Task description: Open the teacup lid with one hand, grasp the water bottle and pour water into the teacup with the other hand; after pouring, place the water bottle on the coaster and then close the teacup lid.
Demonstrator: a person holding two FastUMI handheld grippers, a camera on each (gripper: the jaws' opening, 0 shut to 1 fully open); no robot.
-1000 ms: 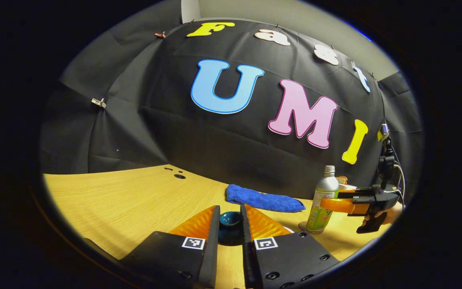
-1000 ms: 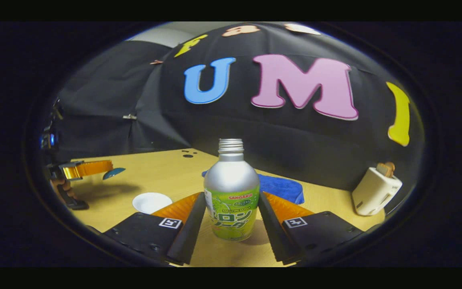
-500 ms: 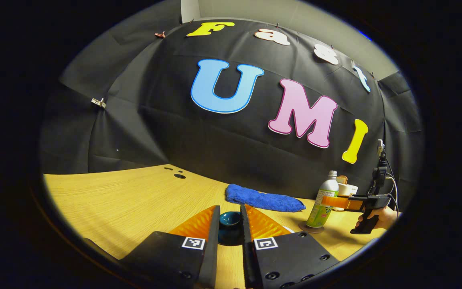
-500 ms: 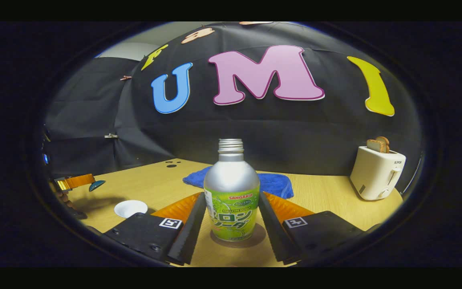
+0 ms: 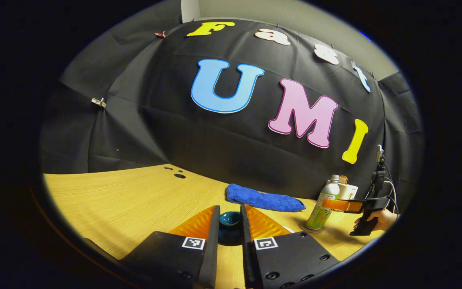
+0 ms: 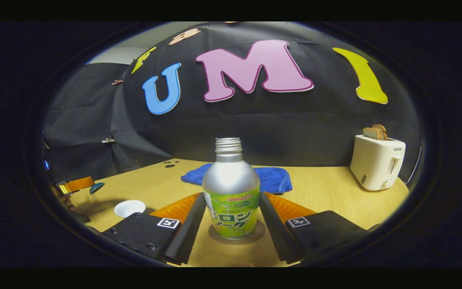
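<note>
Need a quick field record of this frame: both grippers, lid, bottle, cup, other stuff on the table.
left gripper: shut on the teacup lid, held up off the table
right gripper: fingers on both sides of the water bottle, against its body
water bottle: upright, cap off, standing on the coaster
teacup: white, open, on the wooden table
blue cloth: behind the bottle
toaster: white, right end of the table, bread in its slots
hand: holding the right gripper's handle
</note>
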